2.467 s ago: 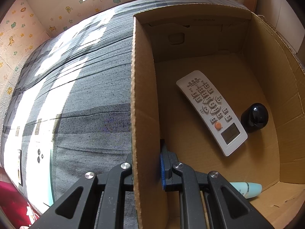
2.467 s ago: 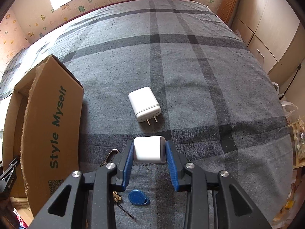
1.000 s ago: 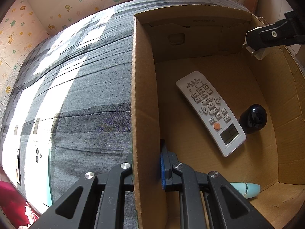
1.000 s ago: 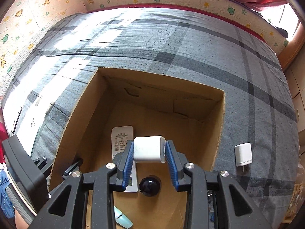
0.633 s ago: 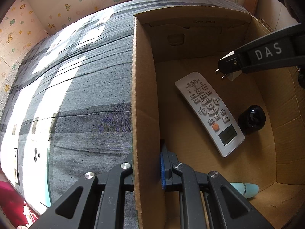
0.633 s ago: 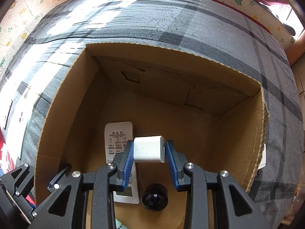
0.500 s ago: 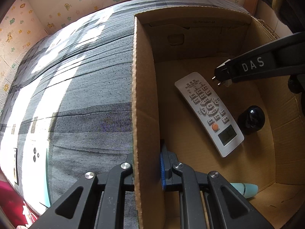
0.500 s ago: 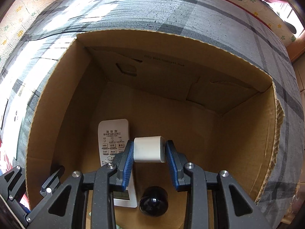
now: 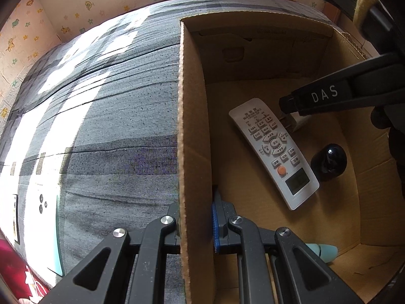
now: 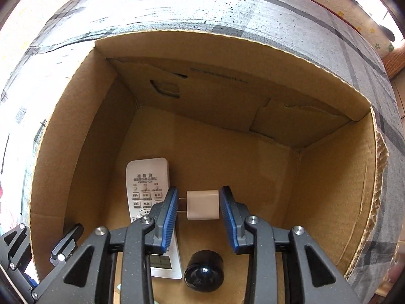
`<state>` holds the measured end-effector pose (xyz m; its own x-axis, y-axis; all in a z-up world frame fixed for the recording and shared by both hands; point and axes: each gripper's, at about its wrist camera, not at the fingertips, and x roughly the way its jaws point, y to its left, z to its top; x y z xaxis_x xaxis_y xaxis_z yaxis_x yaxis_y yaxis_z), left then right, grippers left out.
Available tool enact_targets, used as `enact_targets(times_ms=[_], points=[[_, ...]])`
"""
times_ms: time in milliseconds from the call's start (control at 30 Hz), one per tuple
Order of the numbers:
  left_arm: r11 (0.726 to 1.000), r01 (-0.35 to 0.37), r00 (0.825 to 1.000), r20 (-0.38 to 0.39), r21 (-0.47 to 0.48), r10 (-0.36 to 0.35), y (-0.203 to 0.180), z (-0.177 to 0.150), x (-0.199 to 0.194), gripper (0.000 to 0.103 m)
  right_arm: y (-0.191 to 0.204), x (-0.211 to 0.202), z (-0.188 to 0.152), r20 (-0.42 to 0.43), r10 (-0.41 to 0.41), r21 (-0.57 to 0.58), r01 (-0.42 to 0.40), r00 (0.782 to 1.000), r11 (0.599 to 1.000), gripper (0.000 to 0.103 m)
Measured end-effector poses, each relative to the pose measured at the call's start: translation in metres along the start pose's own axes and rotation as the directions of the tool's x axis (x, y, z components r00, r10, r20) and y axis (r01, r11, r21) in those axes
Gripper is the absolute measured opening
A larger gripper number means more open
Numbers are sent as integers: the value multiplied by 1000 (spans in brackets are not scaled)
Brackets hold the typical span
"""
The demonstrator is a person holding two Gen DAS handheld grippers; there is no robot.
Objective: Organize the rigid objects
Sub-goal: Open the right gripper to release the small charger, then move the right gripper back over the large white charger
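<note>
An open cardboard box stands on a grey plaid bed. My right gripper is down inside it with its jaws open. A small white plug adapter lies on the box floor between the fingers, its prongs pointing left; neither pad touches it. A white remote and a black round object lie beside it. My left gripper is shut on the box's left wall. In the left wrist view the right gripper's fingers reach in above the remote.
A pale teal object lies in the box's near corner by the black round object. Grey plaid bedding surrounds the box. Patterned wallpaper runs behind the bed.
My right gripper carried the white adapter from the bed over the box, lowered it to the floor beside the remote and opened, letting it go. The left gripper stayed clamped on the box wall.
</note>
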<state>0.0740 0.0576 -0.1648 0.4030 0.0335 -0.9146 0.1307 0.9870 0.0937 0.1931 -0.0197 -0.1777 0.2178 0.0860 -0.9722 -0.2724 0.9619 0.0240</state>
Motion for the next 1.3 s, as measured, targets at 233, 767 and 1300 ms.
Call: enact_targets(times_ms=[233, 767, 1300], points=[[999, 31, 1000, -2, -17, -31, 8, 1, 5, 13, 0, -28, -6, 57, 19, -10, -19, 998, 1000, 46], [995, 90, 996, -9, -54, -91, 23, 3, 12, 11, -17, -109, -23, 196, 19, 27, -25, 980, 999, 89], [993, 109, 994, -25, -39, -110, 30, 12, 14, 11, -90, -155, -52, 263, -51, 170, 5, 963, 985, 90]])
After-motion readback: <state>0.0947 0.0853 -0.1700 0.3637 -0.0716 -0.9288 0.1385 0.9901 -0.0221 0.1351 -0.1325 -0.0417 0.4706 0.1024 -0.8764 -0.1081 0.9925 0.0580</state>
